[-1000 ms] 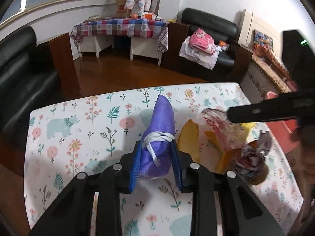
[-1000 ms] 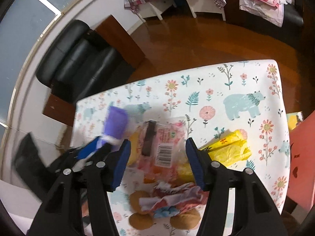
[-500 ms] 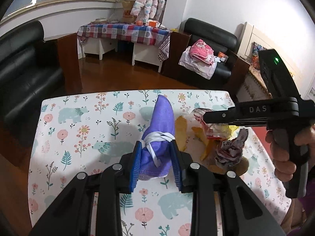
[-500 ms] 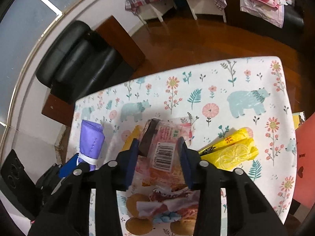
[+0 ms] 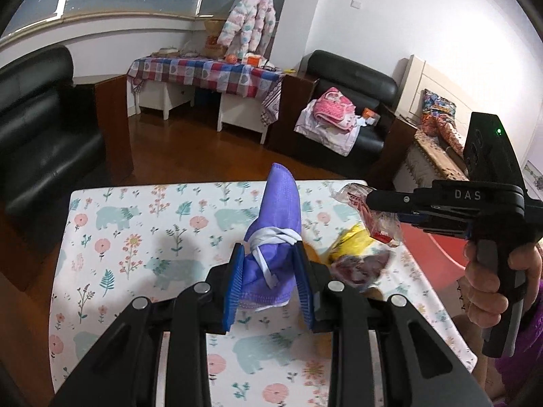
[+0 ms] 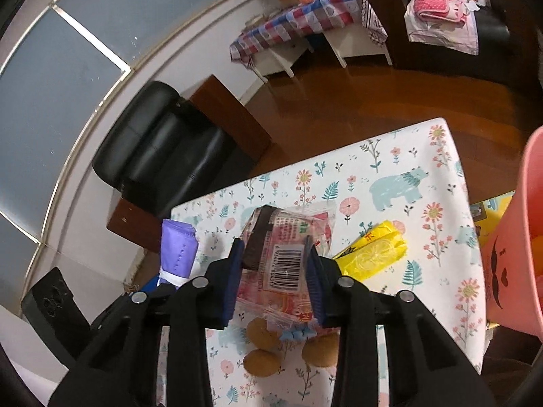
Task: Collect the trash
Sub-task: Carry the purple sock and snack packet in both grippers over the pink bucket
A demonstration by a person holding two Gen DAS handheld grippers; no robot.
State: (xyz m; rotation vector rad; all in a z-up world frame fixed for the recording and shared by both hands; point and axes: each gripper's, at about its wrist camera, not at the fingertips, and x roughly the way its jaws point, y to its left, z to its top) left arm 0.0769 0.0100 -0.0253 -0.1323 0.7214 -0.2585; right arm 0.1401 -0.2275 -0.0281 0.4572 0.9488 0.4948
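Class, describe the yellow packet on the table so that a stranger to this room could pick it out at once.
Find the table with the floral, bear-printed cloth. Near the pink bin lies the yellow packet, flat on the cloth. It alone is bright yellow with a lemon-slice print, while the round brown pieces nearby are plain.

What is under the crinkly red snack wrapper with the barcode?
Below the crinkly red snack wrapper: three round brown biscuits on the floral tablecloth. Anything directly beneath is covered.

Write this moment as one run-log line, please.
left gripper: shut on purple mask | right gripper: jaws just closed on snack wrapper | pink bin: beside table
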